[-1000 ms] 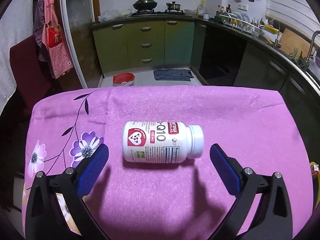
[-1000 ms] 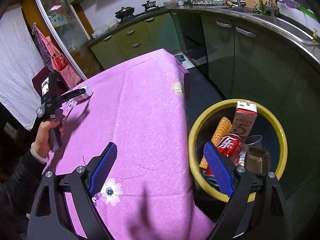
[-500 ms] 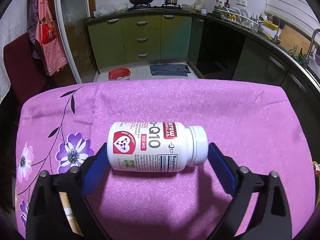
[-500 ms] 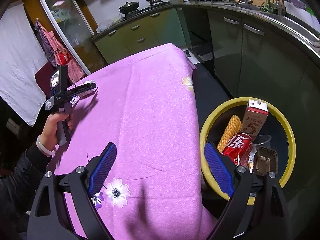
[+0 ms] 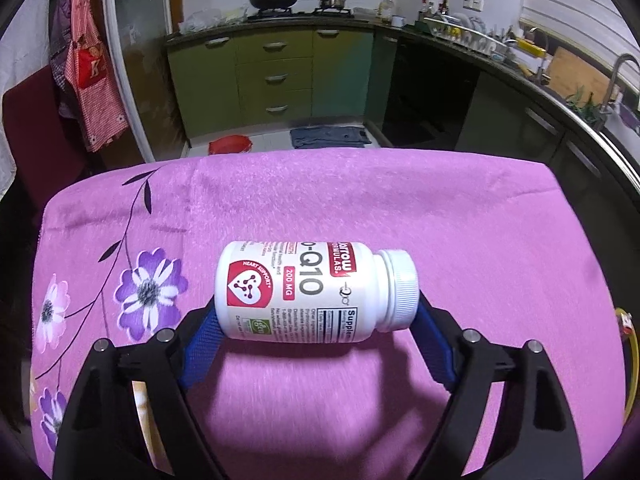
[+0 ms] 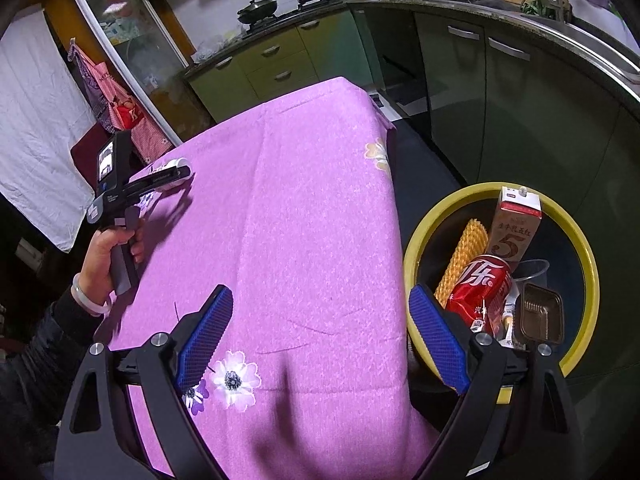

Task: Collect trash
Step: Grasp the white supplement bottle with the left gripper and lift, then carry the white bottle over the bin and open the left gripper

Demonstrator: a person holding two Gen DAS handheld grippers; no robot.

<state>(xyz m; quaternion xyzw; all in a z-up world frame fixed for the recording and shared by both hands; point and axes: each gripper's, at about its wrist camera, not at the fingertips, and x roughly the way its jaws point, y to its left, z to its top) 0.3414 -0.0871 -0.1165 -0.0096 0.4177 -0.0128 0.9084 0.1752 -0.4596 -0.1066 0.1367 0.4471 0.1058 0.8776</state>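
My left gripper (image 5: 316, 320): fingers (image 5: 200, 348) closed in, pressing from both sides, level. My left hand (image 6: 108, 248): wrapped round the handle, wrist banded. My right gripper (image 6: 320, 336): fingers (image 6: 206, 334) spread wide apart, holding nothing.

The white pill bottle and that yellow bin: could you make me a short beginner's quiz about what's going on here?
1. True or false: the white pill bottle lies sideways between the left gripper fingers.
2. Which item is in the yellow bin? A) a red soda can B) a glass jar C) a banana
3. Fill in: the right gripper holds ____.

Key:
1. True; one blue pad meets its base, the other its cap.
2. A; the red soda can sits beside a milk carton.
3. Nothing; its jaws stand wide apart over the purple tablecloth, next to the bin.
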